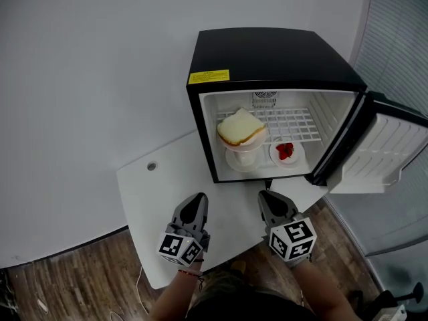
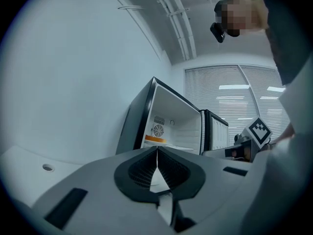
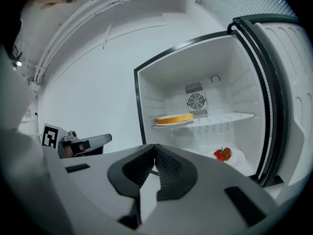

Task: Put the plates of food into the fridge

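Plates (image 1: pixel 299 158): white | bread slice (image 1: pixel 239 128) on shelf (image 1: pixel 294 122) | strawberries (image 1: pixel 285 150) on fridge (image 1: pixel 267 55) floor

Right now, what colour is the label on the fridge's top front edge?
The label is yellow, set against the black fridge. The head view shows it best.

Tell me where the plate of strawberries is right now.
In the head view, the plate of strawberries sits on the floor of the open fridge, toward its right side, below the wire shelf that holds the bread.
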The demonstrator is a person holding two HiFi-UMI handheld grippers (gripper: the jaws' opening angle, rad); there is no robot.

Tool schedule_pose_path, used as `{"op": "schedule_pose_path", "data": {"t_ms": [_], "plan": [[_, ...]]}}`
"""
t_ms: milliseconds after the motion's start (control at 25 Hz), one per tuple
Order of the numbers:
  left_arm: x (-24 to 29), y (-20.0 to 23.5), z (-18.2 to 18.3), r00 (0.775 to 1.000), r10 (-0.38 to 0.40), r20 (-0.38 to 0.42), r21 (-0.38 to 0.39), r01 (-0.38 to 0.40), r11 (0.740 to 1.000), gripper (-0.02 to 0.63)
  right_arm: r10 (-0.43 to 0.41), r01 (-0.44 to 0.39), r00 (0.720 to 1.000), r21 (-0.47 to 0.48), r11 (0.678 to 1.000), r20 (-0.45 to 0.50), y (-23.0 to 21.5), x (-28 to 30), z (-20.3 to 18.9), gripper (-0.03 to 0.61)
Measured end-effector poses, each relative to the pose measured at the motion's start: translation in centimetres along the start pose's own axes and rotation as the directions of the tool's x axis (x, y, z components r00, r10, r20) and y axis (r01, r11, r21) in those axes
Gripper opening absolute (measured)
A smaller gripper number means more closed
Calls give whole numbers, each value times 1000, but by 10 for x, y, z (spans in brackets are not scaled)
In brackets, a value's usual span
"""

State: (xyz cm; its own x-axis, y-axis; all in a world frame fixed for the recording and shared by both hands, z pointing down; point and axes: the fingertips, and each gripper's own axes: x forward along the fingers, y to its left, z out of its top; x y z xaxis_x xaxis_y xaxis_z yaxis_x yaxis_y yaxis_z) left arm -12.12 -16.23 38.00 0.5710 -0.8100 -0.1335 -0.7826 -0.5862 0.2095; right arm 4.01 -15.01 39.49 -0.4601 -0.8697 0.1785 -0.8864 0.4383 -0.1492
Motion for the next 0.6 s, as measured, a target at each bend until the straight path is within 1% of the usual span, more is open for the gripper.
{"op": "schedule_pose_path", "data": {"t_ms": [120, 240, 480, 600], "plan": [[-3, -16, 4, 1000, -20, -17, -7, 20, 1000, 9, 10, -8, 999, -47, 999, 34, 9, -21, 13, 8], [-7, -32, 6, 998, -49, -27, -24, 48, 999, 9, 1, 2, 999, -72, 997, 43, 11, -41, 16, 8], [-18, -52, 3, 997, -74, -36, -68, 71, 995, 9, -62, 63, 998, -47, 997, 23, -2, -75, 4, 8], [-20, -58, 0, 995, -86, -56, -71, 82, 994, 9, -99, 99, 995, -26, 995, 18, -13, -91, -4, 6]]}}
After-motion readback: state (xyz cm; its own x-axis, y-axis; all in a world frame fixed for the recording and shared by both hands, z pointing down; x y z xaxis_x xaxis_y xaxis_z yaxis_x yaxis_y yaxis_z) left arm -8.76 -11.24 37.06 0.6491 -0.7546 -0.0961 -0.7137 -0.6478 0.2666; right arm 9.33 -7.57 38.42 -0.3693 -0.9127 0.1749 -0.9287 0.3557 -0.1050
